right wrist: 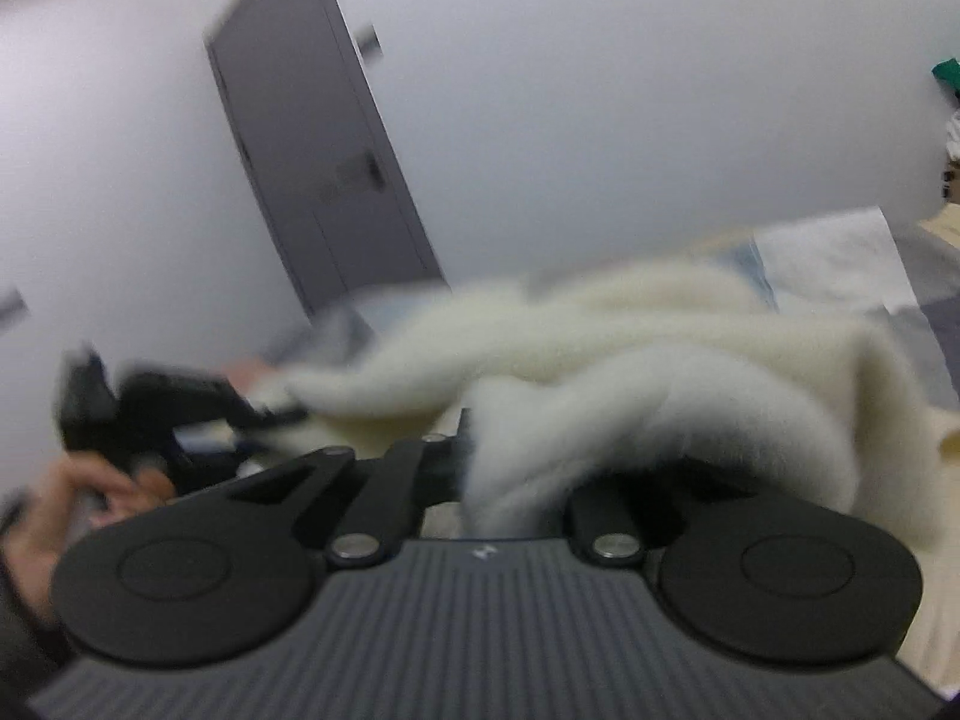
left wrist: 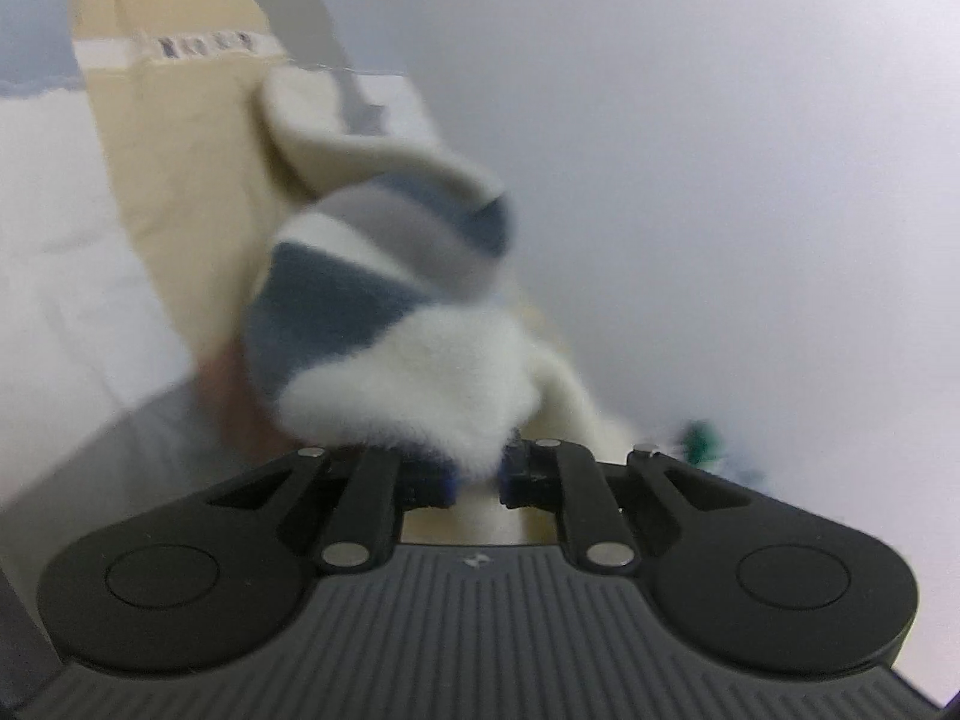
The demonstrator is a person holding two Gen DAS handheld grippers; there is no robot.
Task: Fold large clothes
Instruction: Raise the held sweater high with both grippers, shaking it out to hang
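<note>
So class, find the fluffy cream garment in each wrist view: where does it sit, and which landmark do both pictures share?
Left wrist view: the fluffy cream garment, with blue and grey stripes, hangs at centre, pinched in the left gripper.
Right wrist view: it stretches across the middle, from the right gripper towards the left one.
Shared landmark: the green object by the white wall.

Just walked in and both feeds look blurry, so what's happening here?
A person is working a fluffy cream garment with blue and grey stripes, using hand-held tongs. The left tongs are closed on a fuzzy edge of it, and the right tongs pinch another bunch. In the right view the fabric stretches across to the left tongs. It is lifted and bunched, not yet folded flat; both views are motion-blurred.
</note>
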